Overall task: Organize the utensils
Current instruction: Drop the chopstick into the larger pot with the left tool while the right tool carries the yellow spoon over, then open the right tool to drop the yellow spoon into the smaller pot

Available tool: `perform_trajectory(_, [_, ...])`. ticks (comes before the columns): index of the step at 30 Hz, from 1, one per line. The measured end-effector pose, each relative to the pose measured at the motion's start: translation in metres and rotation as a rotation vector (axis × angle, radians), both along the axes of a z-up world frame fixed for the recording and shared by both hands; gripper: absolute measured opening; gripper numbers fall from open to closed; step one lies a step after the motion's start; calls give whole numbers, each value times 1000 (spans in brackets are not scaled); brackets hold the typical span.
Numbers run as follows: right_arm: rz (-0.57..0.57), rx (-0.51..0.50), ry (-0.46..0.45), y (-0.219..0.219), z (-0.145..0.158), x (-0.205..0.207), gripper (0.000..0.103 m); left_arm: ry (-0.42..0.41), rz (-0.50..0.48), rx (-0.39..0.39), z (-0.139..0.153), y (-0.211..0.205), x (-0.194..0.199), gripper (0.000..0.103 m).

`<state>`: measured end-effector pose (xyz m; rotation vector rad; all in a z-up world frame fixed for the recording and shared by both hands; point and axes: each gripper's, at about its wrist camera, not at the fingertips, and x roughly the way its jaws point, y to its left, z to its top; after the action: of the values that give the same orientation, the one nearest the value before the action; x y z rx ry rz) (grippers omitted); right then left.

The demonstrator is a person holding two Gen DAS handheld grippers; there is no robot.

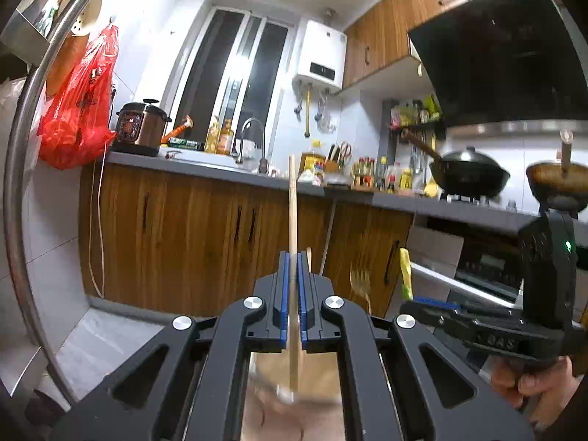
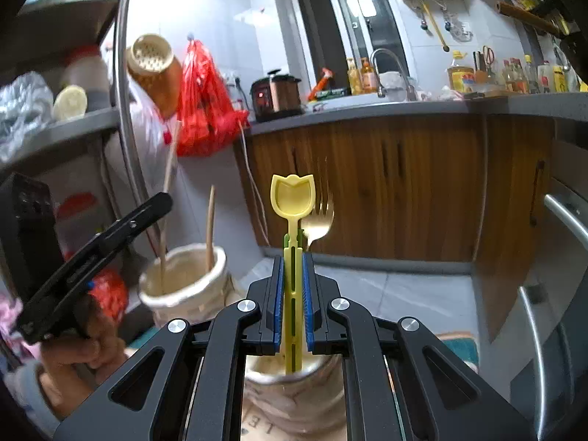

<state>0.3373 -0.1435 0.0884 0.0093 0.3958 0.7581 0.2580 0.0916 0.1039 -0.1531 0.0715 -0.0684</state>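
Note:
In the left wrist view my left gripper [image 1: 293, 257] is shut on a wooden chopstick [image 1: 292, 202] that stands upright between the blue pads. The right wrist view shows that gripper [image 2: 161, 200] from the side, with its chopstick [image 2: 169, 161] reaching down into a cream cup [image 2: 183, 286]. A second chopstick [image 2: 210, 220] stands in that cup. My right gripper [image 2: 293, 257] is shut on the handle of a yellow tulip-shaped spoon [image 2: 292, 194]. The spoon's lower end sits in another cream cup [image 2: 290, 378]. A gold fork [image 2: 319, 220] stands just behind the spoon.
A metal rack [image 2: 123, 110] with jars and bags is at the left, a hanging red plastic bag [image 2: 205, 110] beside it. Wooden cabinets [image 2: 367, 183] under a grey counter [image 2: 367, 108] run across the back. An oven handle [image 2: 566, 217] is at the right. A hand [image 2: 73, 364] grips the left tool.

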Motion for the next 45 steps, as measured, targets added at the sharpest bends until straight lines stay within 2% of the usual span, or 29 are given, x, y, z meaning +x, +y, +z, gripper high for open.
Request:
perform_trajectory(9, [-56, -97, 33, 5, -14, 0, 11, 80, 91, 70, -4, -2, -9, 4])
perform_trajectory(19, [-87, -130, 43, 5, -18, 3, 11, 124, 115, 73, -6, 2, -4, 4])
perform_trajectory(22, [-88, -136, 36, 5, -17, 1, 16, 125, 119, 79, -6, 2, -4, 7])
perform_trajectory(24, [-86, -136, 32, 6, -16, 1, 19, 127, 125, 81, -6, 1, -5, 11])
perform_trajectory(26, [-87, -136, 26, 5, -15, 0, 21, 123, 129, 82, -5, 1, -7, 31])
perform_trajectory(34, [-85, -123, 15, -3, -11, -7, 22, 94, 142, 86, 3, 4, -19, 55])
perform_trajectory(39, [-77, -115, -1, -16, -6, -21, 22, 87, 145, 68, 7, 12, -34, 61])
perform_trajectory(45, [-65, -102, 18, -35, -5, -37, 25, 121, 149, 15, 2, 26, -61, 61])
